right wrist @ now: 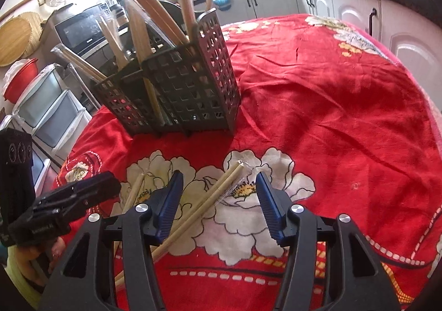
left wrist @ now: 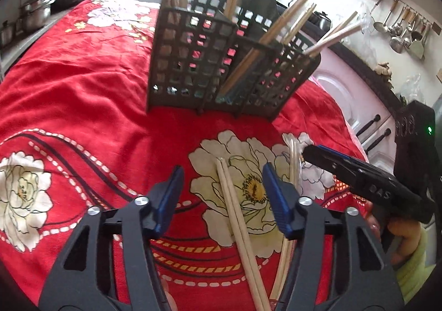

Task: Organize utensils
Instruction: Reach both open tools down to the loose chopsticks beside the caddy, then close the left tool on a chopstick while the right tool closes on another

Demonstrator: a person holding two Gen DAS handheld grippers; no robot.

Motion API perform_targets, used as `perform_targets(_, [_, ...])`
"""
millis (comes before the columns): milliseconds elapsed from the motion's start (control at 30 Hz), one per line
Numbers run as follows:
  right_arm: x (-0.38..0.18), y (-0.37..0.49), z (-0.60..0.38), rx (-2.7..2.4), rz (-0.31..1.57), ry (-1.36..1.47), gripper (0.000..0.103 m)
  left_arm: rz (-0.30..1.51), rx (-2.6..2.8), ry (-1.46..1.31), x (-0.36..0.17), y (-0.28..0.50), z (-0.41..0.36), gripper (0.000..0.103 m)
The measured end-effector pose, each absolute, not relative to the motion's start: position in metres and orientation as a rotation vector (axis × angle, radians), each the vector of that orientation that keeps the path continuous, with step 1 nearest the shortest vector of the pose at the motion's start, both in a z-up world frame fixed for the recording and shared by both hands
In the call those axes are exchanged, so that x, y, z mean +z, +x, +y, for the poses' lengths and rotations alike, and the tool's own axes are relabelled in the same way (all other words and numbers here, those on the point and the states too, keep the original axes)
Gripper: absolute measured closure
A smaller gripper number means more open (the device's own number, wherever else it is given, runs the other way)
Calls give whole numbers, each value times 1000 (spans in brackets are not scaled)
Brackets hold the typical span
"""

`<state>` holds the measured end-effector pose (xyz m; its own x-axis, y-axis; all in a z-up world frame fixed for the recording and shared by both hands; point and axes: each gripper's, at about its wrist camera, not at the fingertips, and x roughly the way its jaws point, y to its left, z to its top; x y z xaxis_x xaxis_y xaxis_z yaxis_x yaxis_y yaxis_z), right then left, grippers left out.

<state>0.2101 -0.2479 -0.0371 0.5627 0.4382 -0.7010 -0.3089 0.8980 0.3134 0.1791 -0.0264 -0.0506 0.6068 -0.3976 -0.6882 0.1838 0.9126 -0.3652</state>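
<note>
Straddling one chopstick pair near the tabletop's front edge, the left gripper stands apart, as does the right gripper over its wrapped pair; center each pair before clamping, then lift to the caddy.

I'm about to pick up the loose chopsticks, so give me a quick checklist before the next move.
1. Pale wooden chopstick pair lies between the left gripper fingers: ok.
2. Left fingers pressing on that pair: not ok, gaps show on both sides.
3. Plastic-wrapped chopstick pair lies between the right gripper fingers: ok, not gripped.
4. The two grippers apart: ok, though close.
5. Dark perforated plastic utensil holder standing upright on the red floral cloth: ok.
6. Free room in the holder's compartments: cannot tell.
</note>
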Motion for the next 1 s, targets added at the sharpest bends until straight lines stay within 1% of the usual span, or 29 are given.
perform_targets(167, [-44, 222, -247, 439, 899, 178, 53, 898, -355, -259, -60, 185, -35, 62])
perform_targets(367, [-55, 236, -246, 433, 945, 204, 64, 924, -355, -227, -64, 196, -44, 62])
perform_targets(400, [-55, 238, -246, 434, 947, 209, 66, 927, -353, -219, -64, 198, -46, 63])
perform_targets(500, [-57, 241, -245, 432, 948, 211, 75, 930, -343, -194, -67, 205, -51, 69])
perform_targets(667, [-57, 244, -247, 435, 941, 228, 86, 941, -327, -193, -69, 215, -51, 88])
perform_targets(700, [-57, 244, -247, 440, 939, 231, 89, 945, -327, -198, -70, 218, -50, 89])
perform_targets(733, [-56, 244, -247, 443, 937, 234, 90, 947, -325, -205, -70, 219, -49, 92])
perform_targets(833, [-53, 242, -245, 457, 925, 253, 91, 952, -331, -226, -70, 223, -44, 95])
perform_targets(933, [-46, 237, -247, 496, 906, 292, 92, 945, -348, -252, -67, 222, -41, 100])
perform_targets(1000, [-39, 233, -247, 518, 884, 306, 93, 928, -355, -262, -61, 217, -38, 100])
